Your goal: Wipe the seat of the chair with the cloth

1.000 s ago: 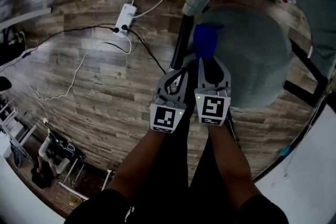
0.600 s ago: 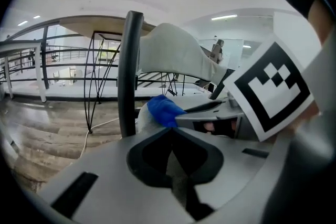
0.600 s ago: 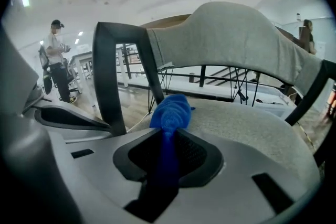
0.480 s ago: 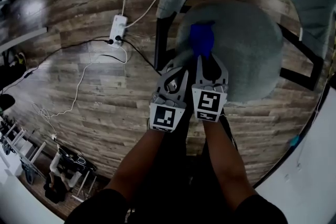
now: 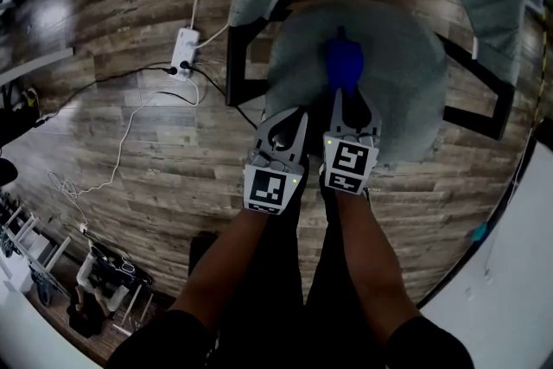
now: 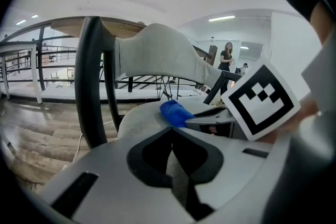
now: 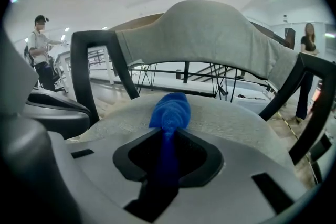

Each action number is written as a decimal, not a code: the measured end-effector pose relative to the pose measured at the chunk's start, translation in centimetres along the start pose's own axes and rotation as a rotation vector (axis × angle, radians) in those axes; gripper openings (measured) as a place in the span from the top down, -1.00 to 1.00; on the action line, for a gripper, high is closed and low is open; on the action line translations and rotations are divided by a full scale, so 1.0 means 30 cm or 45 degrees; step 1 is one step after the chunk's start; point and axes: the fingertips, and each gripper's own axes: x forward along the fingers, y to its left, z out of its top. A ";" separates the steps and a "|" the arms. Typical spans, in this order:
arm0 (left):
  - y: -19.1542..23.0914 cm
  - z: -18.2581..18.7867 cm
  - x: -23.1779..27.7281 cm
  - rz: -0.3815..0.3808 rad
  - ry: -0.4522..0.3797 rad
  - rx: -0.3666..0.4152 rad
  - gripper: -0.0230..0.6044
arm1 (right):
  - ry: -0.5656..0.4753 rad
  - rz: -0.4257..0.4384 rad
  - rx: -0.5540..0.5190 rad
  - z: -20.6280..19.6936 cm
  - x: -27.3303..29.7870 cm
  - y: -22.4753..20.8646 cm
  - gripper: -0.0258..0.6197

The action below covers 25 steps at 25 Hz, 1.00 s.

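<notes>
The right claw (image 5: 346,98) is clenched on a blue cloth (image 7: 170,108). The cloth bunches out just ahead of the claw's tips and lies on the grey seat (image 5: 393,56) of the chair. The left claw (image 5: 292,118) sits just beside the right one, on its left. Its jaws are pressed together with nothing between them, over the seat's near edge. Beyond both claws curves the padded backrest (image 7: 210,29) on its black frame (image 5: 233,65). Further out past the left claw's left side, a white power strip (image 5: 184,43) lies on the wood floor (image 5: 130,13).
</notes>
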 end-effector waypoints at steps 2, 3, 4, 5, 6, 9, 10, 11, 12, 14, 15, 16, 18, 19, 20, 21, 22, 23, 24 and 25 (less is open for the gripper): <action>-0.024 0.007 0.008 0.008 -0.009 -0.013 0.91 | -0.003 -0.018 0.018 -0.006 -0.010 -0.035 0.64; -0.036 0.008 0.013 0.008 -0.010 -0.019 0.91 | -0.005 -0.028 0.027 -0.009 -0.014 -0.055 0.64; -0.049 0.008 0.019 0.004 -0.008 -0.020 0.91 | -0.005 -0.038 0.033 -0.014 -0.019 -0.074 0.64; -0.064 0.006 0.025 -0.003 -0.004 -0.016 0.91 | -0.004 -0.046 0.036 -0.020 -0.025 -0.094 0.64; -0.078 0.003 0.032 -0.012 0.001 -0.010 0.91 | -0.003 -0.055 0.036 -0.026 -0.030 -0.115 0.64; -0.119 0.001 0.056 -0.025 0.009 0.004 0.91 | 0.002 -0.088 0.027 -0.047 -0.049 -0.191 0.64; -0.130 0.003 0.061 -0.026 0.011 0.011 0.91 | 0.003 -0.099 0.030 -0.055 -0.056 -0.214 0.64; -0.141 0.007 0.065 -0.027 0.011 0.018 0.91 | 0.003 -0.109 0.034 -0.061 -0.062 -0.233 0.64; -0.153 0.012 0.071 -0.029 0.010 0.021 0.91 | 0.003 -0.117 0.036 -0.067 -0.068 -0.250 0.64; -0.182 0.020 0.090 -0.037 0.009 0.017 0.91 | 0.002 -0.133 0.036 -0.076 -0.078 -0.285 0.64; -0.198 0.023 0.102 -0.043 0.008 0.015 0.91 | 0.002 -0.142 0.038 -0.080 -0.082 -0.305 0.64; -0.212 0.025 0.113 -0.049 0.008 0.016 0.91 | 0.002 -0.152 0.044 -0.084 -0.086 -0.326 0.64; -0.240 0.030 0.132 -0.063 0.010 0.022 0.91 | 0.001 -0.173 0.059 -0.094 -0.095 -0.366 0.64; -0.255 0.030 0.140 -0.071 0.012 0.026 0.91 | 0.000 -0.182 0.065 -0.100 -0.101 -0.386 0.64; -0.270 0.030 0.147 -0.081 0.015 0.031 0.91 | 0.000 -0.190 0.068 -0.105 -0.107 -0.405 0.64; -0.286 0.030 0.153 -0.090 0.018 0.035 0.91 | 0.000 -0.197 0.071 -0.109 -0.113 -0.423 0.64; -0.301 0.028 0.159 -0.098 0.021 0.039 0.91 | 0.000 -0.204 0.075 -0.114 -0.119 -0.441 0.64; -0.314 0.026 0.164 -0.106 0.024 0.043 0.91 | -0.001 -0.211 0.081 -0.119 -0.125 -0.460 0.64; -0.324 0.023 0.167 -0.111 0.028 0.047 0.91 | -0.002 -0.220 0.089 -0.123 -0.131 -0.477 0.64; -0.333 0.021 0.168 -0.115 0.033 0.050 0.91 | -0.003 -0.229 0.098 -0.129 -0.138 -0.493 0.64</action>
